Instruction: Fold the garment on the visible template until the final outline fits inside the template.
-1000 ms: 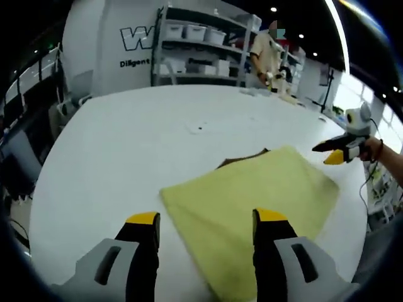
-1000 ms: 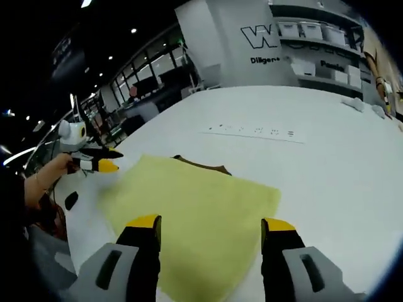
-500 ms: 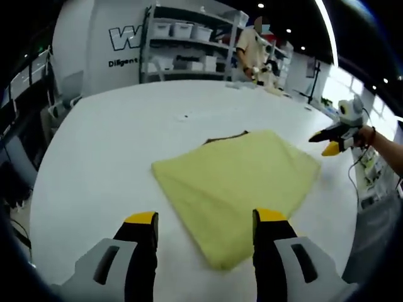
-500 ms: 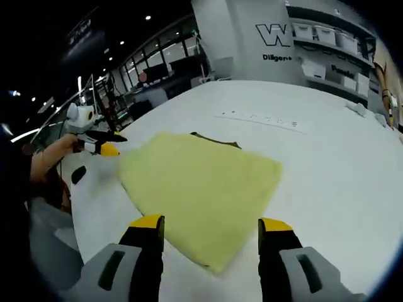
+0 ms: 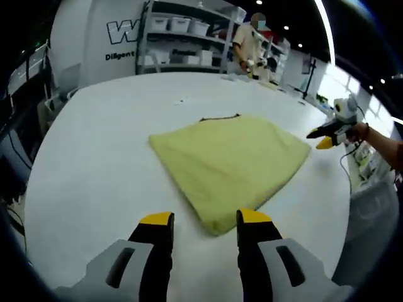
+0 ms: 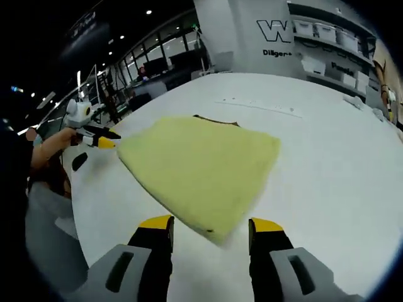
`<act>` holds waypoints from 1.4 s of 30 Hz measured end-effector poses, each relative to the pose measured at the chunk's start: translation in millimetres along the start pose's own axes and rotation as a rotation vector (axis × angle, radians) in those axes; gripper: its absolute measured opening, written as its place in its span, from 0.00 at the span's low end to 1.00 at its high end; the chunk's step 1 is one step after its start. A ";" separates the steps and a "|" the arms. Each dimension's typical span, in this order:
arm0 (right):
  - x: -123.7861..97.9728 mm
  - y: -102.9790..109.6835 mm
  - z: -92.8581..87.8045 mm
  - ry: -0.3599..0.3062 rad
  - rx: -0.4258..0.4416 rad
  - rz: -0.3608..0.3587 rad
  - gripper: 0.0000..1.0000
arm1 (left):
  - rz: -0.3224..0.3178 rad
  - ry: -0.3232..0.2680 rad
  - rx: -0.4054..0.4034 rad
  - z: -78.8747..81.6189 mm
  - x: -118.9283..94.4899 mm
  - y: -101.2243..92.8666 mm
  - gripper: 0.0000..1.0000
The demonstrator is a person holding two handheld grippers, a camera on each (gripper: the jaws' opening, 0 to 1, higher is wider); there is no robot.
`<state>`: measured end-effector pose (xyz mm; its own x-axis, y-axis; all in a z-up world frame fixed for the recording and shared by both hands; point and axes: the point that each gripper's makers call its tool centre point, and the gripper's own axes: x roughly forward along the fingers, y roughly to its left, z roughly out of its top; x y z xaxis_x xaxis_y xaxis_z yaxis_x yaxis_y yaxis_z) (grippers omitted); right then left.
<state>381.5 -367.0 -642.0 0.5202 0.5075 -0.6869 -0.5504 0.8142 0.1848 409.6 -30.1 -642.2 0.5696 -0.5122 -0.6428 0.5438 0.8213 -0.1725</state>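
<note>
Pulled back from the garment [image 5: 230, 165] over the last second, both grippers, with more bare white table [image 5: 94, 157] now showing around the cloth. Jaws a bit narrower than before too. Yellow-green garment lying flat on the table, folded into a rough 4-sided shape, near corner pointing toward the left gripper [image 5: 200, 221] without touching it. Left gripper released, 2 yellow-tipped jaws apart with nothing between, hovering just short of that corner. Same story in the right gripper view: right gripper [image 6: 210, 225] unclenched and holding nothing, just short of the garment's [image 6: 200, 165] near edge. Thin dark strip [image 5: 219, 117] peeking out at the garment's far edge (template maybe, can't tell). Shelving [image 5: 189, 38] with white bins beyond the table's far edge, person standing beside it.
</note>
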 end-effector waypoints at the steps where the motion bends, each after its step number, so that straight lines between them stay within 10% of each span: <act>1: 0.2 0.2 -2.0 0.005 0.001 0.000 0.41 | -0.003 0.004 0.006 -2.8 -0.4 -1.0 0.31; 42: 18.8 -12.2 -27.1 -0.018 -0.049 -0.034 0.00 | -0.065 0.019 0.060 -21.4 8.9 -5.5 0.00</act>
<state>380.3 -375.0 -676.1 0.5508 0.4850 -0.6792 -0.5633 0.8166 0.1263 398.5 -33.8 -663.0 0.5206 -0.5585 -0.6458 0.6155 0.7697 -0.1694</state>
